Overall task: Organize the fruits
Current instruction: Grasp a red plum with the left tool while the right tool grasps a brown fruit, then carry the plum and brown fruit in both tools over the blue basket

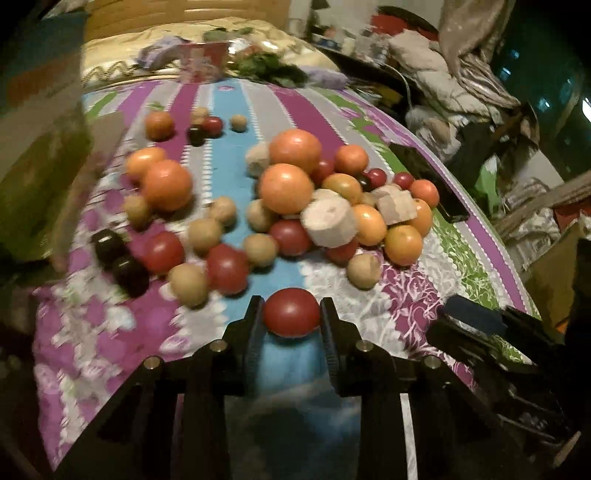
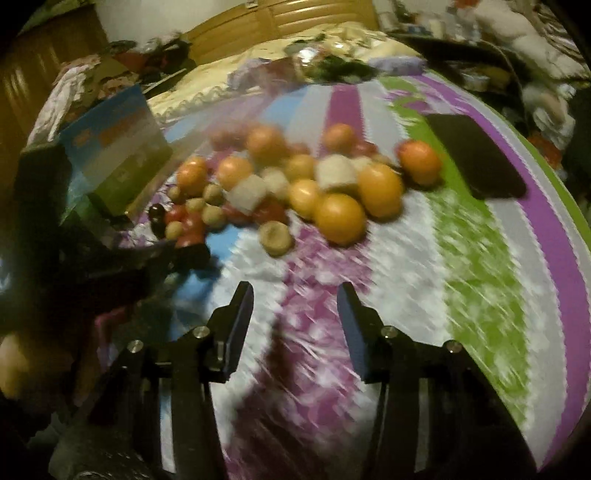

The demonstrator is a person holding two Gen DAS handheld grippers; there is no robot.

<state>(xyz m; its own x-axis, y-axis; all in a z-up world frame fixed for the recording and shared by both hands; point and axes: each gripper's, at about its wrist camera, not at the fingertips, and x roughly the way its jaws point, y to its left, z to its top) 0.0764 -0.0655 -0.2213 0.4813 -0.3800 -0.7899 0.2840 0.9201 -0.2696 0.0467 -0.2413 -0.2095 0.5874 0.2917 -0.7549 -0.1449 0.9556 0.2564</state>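
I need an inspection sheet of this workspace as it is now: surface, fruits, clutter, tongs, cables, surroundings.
Surface: striped floral bedsheet in purple, blue, grey and green.
Job's things: loose pile of fruits, orange, red, tan and dark ones, with pale cut chunks among them; one red fruit apart, nearest the camera.
Clutter: black phone lying right of the pile; coloured box at its left.
Grippers: left tongs closed on the red fruit; right tongs open, nothing between them.
Cables: one pale cable beyond the bed edge.
Surroundings: wooden headboard, heaped clothes, dim room.
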